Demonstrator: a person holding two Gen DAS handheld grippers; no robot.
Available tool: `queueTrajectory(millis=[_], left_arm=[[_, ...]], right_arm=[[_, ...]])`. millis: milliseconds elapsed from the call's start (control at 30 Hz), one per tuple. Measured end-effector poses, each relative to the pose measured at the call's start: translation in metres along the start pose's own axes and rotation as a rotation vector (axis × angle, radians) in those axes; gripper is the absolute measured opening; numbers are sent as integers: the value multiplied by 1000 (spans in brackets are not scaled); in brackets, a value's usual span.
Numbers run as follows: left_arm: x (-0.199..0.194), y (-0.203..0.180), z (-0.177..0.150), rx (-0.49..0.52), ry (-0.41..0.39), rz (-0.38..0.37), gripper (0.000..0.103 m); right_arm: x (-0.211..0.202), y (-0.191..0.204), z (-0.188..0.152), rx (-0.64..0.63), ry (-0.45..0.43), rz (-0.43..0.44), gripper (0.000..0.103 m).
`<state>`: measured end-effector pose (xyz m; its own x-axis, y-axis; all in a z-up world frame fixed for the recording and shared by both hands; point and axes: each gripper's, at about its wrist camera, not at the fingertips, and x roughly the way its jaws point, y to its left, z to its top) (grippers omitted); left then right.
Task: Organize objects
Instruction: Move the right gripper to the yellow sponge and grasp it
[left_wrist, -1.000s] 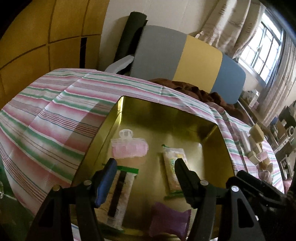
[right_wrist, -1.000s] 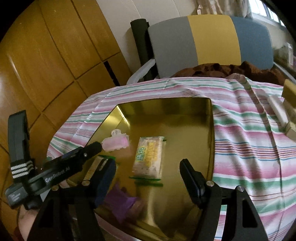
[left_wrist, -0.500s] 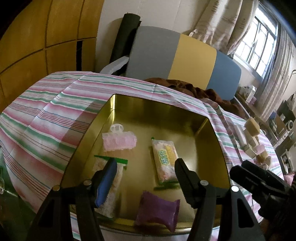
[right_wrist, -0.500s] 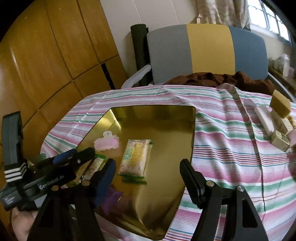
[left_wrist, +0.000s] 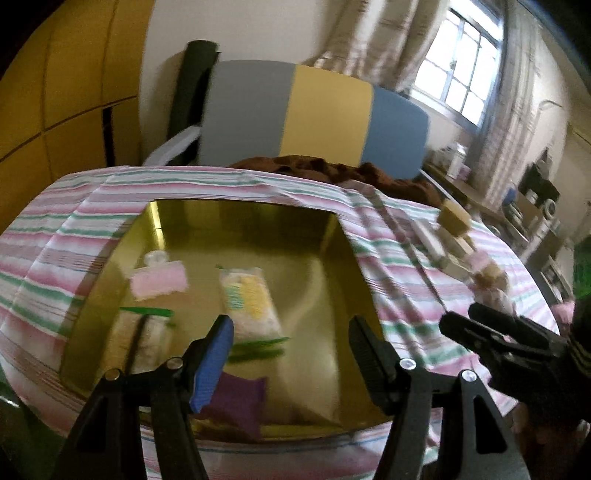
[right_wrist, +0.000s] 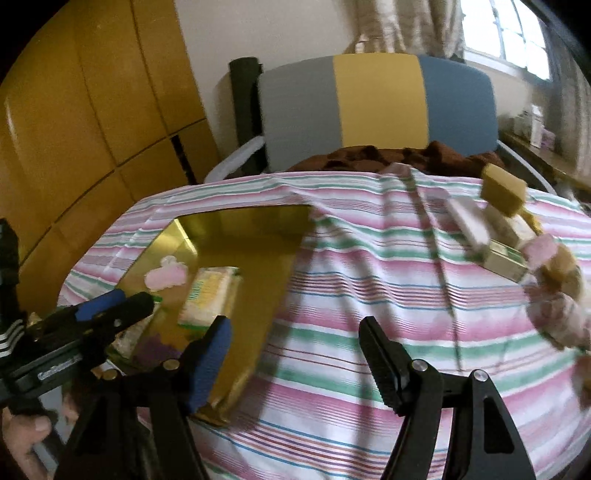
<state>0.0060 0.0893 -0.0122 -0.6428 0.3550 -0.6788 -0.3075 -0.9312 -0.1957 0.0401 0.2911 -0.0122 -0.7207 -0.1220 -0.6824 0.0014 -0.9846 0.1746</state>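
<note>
A gold tray (left_wrist: 314, 280) sits on the striped tablecloth (right_wrist: 369, 280). In it lie a pink hair clip (left_wrist: 159, 282), a yellow and white snack packet (left_wrist: 249, 299), a clear packet with a green top (left_wrist: 142, 339) and a purple packet (left_wrist: 236, 402). My left gripper (left_wrist: 291, 354) hangs open over the tray's near half with nothing between its fingers. My right gripper (right_wrist: 295, 365) is open and empty above the cloth, just right of the tray (right_wrist: 266, 258). A pile of small boxes and wrapped pieces (right_wrist: 506, 236) lies on the cloth at the right.
A chair with a grey, yellow and blue back (left_wrist: 317, 114) stands behind the table, with a brown cloth (left_wrist: 332, 170) on its seat. Wooden cupboard doors (right_wrist: 74, 110) fill the left. A hand (right_wrist: 22, 435) holds the left gripper's handle. A window (left_wrist: 458, 85) is at the far right.
Both grippers have swung to the right, with the tray sliding left in both views. The pile of small boxes has come further into view. Both stay open and empty.
</note>
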Motion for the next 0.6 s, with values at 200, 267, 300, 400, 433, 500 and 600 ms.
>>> queueTrajectory(millis=[200,267,300,400,433,500,600], left_arm=[[-2,-36,-10,45,-1,-69,66],[-1,-47,-13,49,5,-97,66],[0,-52,-14,55,9,-107,66],[4,-70,-20,93,28,-123,66],[5,-76,-22,105,33,-131,66],[4,-88,-25,132,39,-147,66],[6,-107,-28,177,47,-174,66]], right_arm=[[-21,-45,-14,38,-24,-96,72],[-28,-62,-20,65,-29,-122,73],[-32,-74,-23,83,-29,-143,74],[-40,-99,-32,121,-30,-190,74],[-44,-109,-36,135,-29,-210,75],[-50,-126,-42,161,-27,-238,75],[-64,-154,-54,204,-49,-313,75]])
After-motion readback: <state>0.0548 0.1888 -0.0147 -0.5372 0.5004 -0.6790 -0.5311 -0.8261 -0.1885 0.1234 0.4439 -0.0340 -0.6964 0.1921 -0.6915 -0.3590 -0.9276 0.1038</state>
